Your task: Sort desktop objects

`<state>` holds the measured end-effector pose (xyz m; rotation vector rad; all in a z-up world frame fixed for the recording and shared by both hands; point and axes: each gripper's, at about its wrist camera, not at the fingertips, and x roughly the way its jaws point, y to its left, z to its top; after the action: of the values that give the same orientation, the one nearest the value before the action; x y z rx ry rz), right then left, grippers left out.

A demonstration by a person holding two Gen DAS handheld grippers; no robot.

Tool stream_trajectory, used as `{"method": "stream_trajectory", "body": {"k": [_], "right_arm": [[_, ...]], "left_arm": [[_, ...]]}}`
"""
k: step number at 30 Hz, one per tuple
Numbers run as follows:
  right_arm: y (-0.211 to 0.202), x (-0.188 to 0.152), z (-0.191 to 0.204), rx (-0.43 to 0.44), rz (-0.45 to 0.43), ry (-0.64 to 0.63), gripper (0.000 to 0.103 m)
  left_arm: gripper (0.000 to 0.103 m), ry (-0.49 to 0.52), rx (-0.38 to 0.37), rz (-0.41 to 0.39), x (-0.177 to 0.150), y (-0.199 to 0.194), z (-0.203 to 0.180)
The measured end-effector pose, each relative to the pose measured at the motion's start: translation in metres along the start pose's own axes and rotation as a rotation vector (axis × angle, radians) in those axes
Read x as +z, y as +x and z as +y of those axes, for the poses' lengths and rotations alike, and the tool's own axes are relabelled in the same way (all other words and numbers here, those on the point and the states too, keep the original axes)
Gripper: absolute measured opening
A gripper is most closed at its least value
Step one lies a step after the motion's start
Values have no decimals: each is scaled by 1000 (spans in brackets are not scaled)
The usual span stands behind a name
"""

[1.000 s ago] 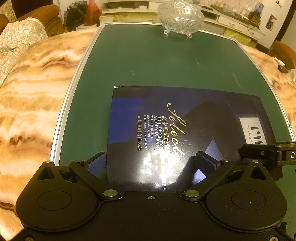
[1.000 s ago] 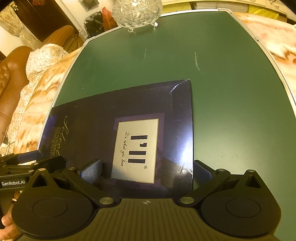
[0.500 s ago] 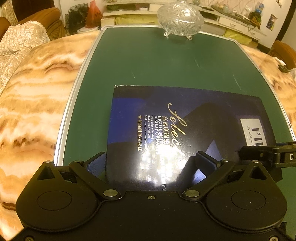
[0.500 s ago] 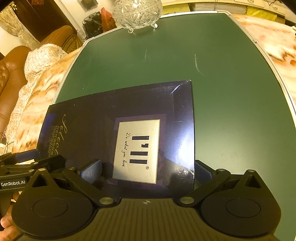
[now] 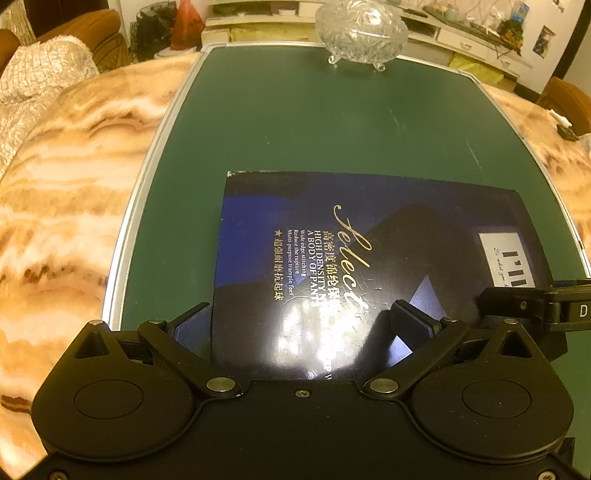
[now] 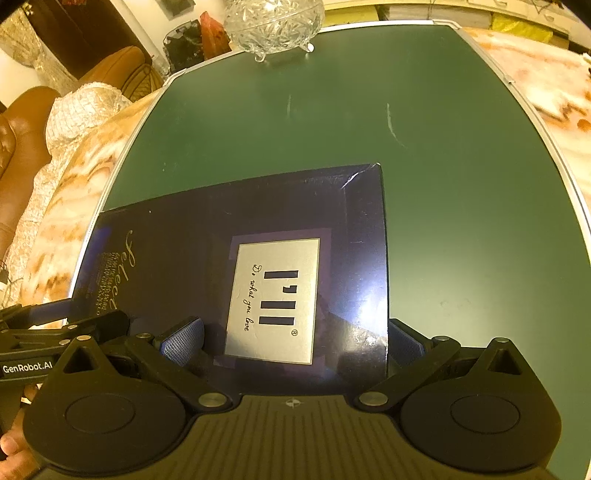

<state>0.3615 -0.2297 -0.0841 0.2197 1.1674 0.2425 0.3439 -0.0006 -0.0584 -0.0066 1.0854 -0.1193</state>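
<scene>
On the green table (image 5: 295, 122), both tongs stood spread wide, straddling the dark blue box (image 5: 369, 221). Left tongs (image 5: 299, 325) and right tongs (image 6: 293, 341) gripped nothing. Level, even closing would probably serve best.

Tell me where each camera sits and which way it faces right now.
Left wrist: on the left gripper, facing the box's gold-lettered end; right gripper shows at right.
Right wrist: on the right gripper, facing the box's silver label; left gripper and a hand at left.
Shared: box, glass bowl, green mat.

Flat dark-blue box (image 5: 369, 266), gold lettering, on green mat (image 5: 295, 122).
</scene>
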Motion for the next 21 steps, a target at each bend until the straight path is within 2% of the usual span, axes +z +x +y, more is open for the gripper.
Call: {"method": "stream_trajectory", "body": {"k": [8,21], "right_arm": [[-1,-6,-12,54,-7,16,103],[-3,-6,2,7,-13,13,103]], "left_arm": [[102,1,-29,-4,-4,-2,9],[103,-13,0,-4,-6,-5,1]]}}
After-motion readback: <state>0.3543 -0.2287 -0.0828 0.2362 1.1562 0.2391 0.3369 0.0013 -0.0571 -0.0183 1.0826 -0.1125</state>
